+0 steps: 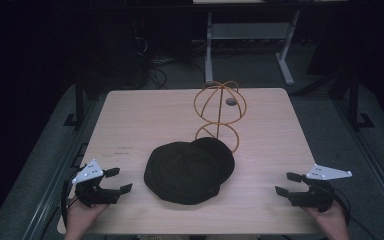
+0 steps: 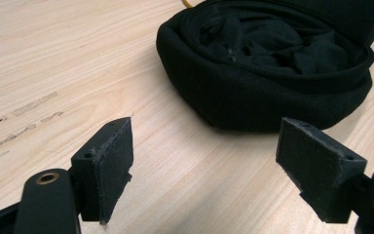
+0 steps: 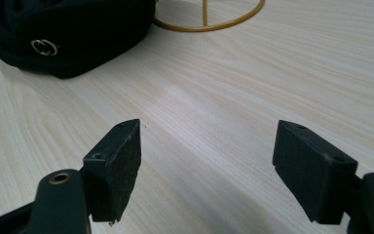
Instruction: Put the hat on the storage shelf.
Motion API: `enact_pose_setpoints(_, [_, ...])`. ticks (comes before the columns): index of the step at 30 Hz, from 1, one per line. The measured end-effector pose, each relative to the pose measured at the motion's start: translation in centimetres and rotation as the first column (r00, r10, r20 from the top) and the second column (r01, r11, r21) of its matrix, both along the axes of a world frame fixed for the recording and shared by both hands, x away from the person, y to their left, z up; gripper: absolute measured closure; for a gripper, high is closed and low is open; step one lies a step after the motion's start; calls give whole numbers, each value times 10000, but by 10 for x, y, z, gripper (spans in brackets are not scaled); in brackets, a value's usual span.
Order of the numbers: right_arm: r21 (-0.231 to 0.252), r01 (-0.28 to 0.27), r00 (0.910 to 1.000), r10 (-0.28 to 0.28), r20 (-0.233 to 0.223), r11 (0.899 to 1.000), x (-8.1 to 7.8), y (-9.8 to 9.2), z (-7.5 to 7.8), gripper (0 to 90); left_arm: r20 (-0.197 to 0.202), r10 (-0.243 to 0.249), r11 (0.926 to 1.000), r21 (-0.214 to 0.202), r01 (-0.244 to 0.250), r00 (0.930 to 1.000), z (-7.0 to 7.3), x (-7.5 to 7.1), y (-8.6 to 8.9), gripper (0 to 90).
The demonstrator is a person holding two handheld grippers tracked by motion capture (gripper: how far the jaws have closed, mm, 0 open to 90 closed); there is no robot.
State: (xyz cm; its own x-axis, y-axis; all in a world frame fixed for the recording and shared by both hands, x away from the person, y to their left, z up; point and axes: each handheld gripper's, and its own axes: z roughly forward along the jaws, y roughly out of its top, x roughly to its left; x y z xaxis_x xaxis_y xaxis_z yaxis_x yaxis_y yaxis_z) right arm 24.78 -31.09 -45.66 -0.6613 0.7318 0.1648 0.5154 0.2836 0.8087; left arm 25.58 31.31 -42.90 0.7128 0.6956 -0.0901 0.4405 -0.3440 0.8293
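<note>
A black cap [image 1: 189,171] lies upside down in the middle of the light wooden table [image 1: 145,115], its hollow facing up [image 2: 277,44]. A small metal emblem [image 3: 44,47] shows on its side in the right gripper view. Just behind it stands a gold wire hat stand [image 1: 219,112] with a round base ring [image 3: 209,22]. My left gripper [image 1: 115,181] rests near the front left of the table, open and empty, pointing toward the cap. My right gripper [image 1: 287,183] sits at the front right, open and empty, a hand's width from the cap.
Faint scuff marks [image 2: 29,114] line the tabletop left of the cap. Beyond the far edge stands the white leg frame of another table [image 1: 285,55], with cables on the dark floor [image 1: 155,70].
</note>
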Motion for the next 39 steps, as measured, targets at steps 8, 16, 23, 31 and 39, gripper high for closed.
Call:
enact_pose_setpoints(8, [4, -458, 9989, 458, 127, 9989, -3, 10, 17, 226, -44, -14, 9994, -333, 13, 10000, -1, 3, 6, 202])
enact_pose_setpoints(16, [-247, -1598, 9871, 1601, 77, 9868, -3, 43, 44, 178, -62, -51, 9994, -334, 49, 10000, -1, 1, 4, 196])
enact_pose_setpoints(23, [-479, -2690, 9613, 2712, 487, 9619, 1, 83, 70, 182, -95, -69, 9991, -420, 65, 9999, -1, 1, 2, 196])
enact_pose_setpoints(31, [-984, -3550, 9323, 3599, 367, 9297, 14, 124, 88, 249, -119, -67, 9993, -366, 63, 9999, -2, 2, 3, 196])
enact_pose_setpoints(39, [-1426, -4141, 9071, 4205, 168, 8990, 25, 157, 94, 334, -19, -25, 9995, -320, 25, 10000, -1, 1, 3, 197])
